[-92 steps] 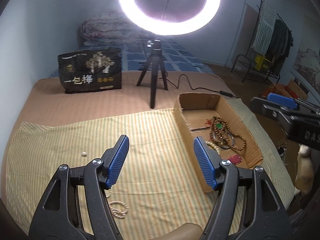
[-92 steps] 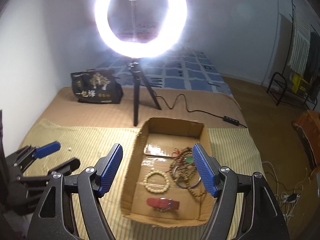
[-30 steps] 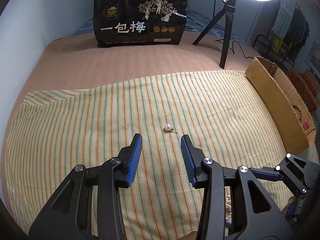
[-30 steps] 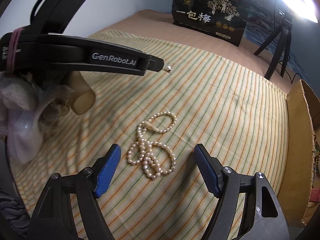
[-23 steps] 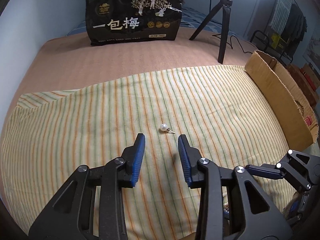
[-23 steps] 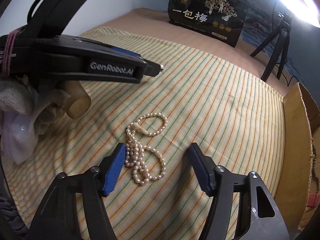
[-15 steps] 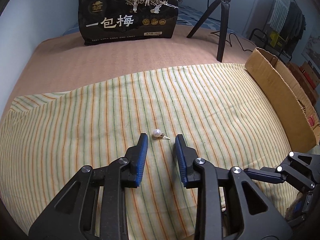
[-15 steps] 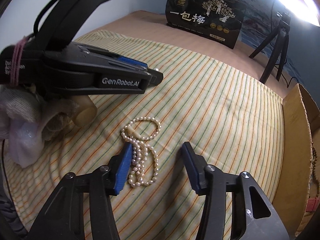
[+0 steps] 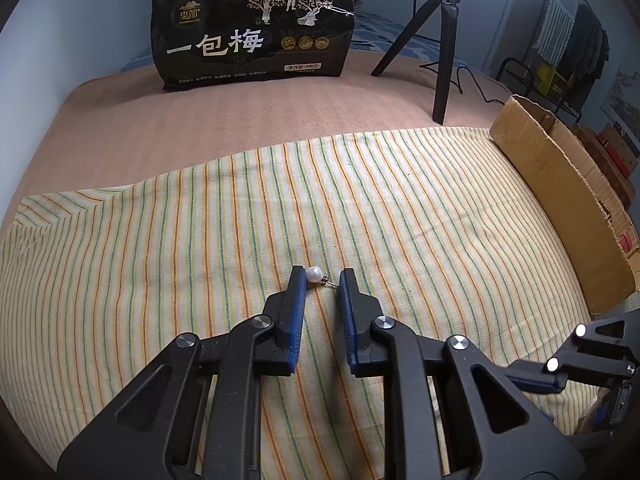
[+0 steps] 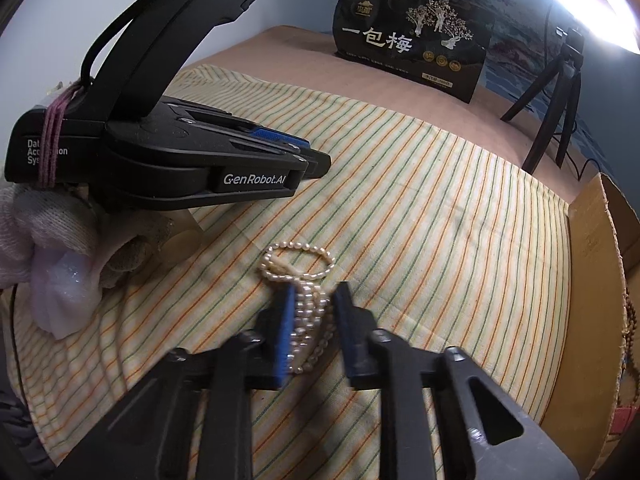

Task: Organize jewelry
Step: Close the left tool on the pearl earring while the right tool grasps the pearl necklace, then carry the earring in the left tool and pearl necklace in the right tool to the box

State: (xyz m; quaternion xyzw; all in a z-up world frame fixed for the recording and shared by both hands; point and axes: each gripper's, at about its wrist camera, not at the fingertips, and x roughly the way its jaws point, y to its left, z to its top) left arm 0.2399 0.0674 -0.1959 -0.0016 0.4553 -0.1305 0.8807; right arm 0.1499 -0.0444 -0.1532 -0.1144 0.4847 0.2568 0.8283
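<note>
Both grippers down on striped cloth (image 9: 400, 200), cardboard box (image 9: 560, 184) at right edge.

Black bag (image 9: 256, 28) reads "一包梅"; left gripper (image 10: 316, 166) marked "GenRobot.AI". Right gripper (image 10: 314, 298) straddles pearl necklace (image 10: 298, 272), partly closed, grip unconfirmed, view blurred. Left gripper (image 9: 322, 280) brackets pearl earring (image 9: 314, 273), narrow gap, not clamped.

The black bag (image 9: 256, 26) reads "一包梅"; the left hand-held gripper (image 10: 256, 178) bears "GenRobot.AI".
</note>
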